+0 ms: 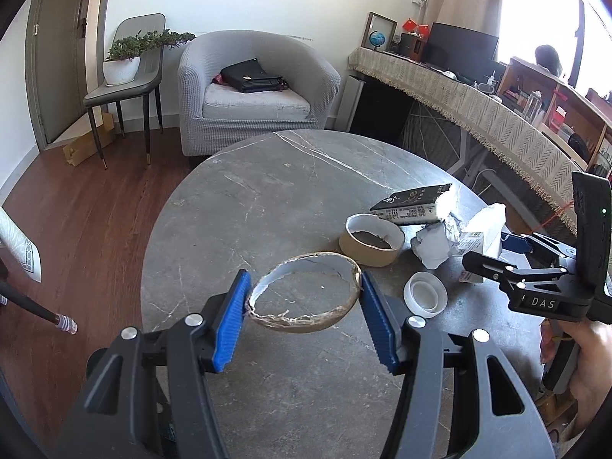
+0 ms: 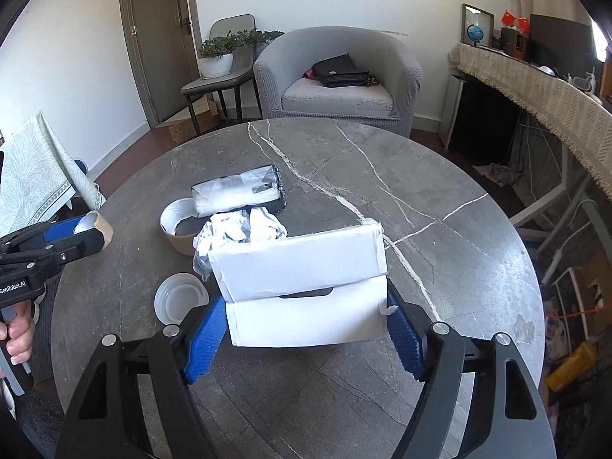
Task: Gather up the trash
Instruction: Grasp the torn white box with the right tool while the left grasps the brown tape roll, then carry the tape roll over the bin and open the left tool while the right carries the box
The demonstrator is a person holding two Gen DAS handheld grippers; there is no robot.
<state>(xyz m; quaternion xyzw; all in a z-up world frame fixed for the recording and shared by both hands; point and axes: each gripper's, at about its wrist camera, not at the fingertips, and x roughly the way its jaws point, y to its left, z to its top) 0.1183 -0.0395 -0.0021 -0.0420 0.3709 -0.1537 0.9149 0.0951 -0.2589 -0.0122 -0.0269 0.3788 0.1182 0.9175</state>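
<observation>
A person working a handheld gripper in each hand clears litter from a round grey marble table [image 2: 382, 176]. The left gripper [image 1: 304, 302] has its blue pads pressed on opposite sides of a torn cardboard ring [image 1: 306, 298], apparently a spent tape core. The ring seems raised clear of the tabletop, its opening tilted up toward the camera and its squeezed long axis running from 9 to 3 o'clock between the jaws, which stand roughly half open around it. That sideways grip likely keeps the flimsy hoop from collapsing.

The right gripper [image 2: 306, 325] straddles a white open-flapped box [image 2: 302, 290], jaws wide, the pads at or just beside the box's two short ends; whether they press yet cannot be told. The box's long axis also lies 9 to 3 o'clock, its flap lifted toward 12.

More litter waits on the table. In the right wrist view a second cardboard ring [image 2: 176, 237] sits at 10 o'clock from the box, crumpled white paper [image 2: 237, 233] just behind the flap, a black-and-white packet [image 2: 237, 191] at 11 o'clock beyond, and a clear round lid [image 2: 178, 298] just beside the box at 9 o'clock.
</observation>
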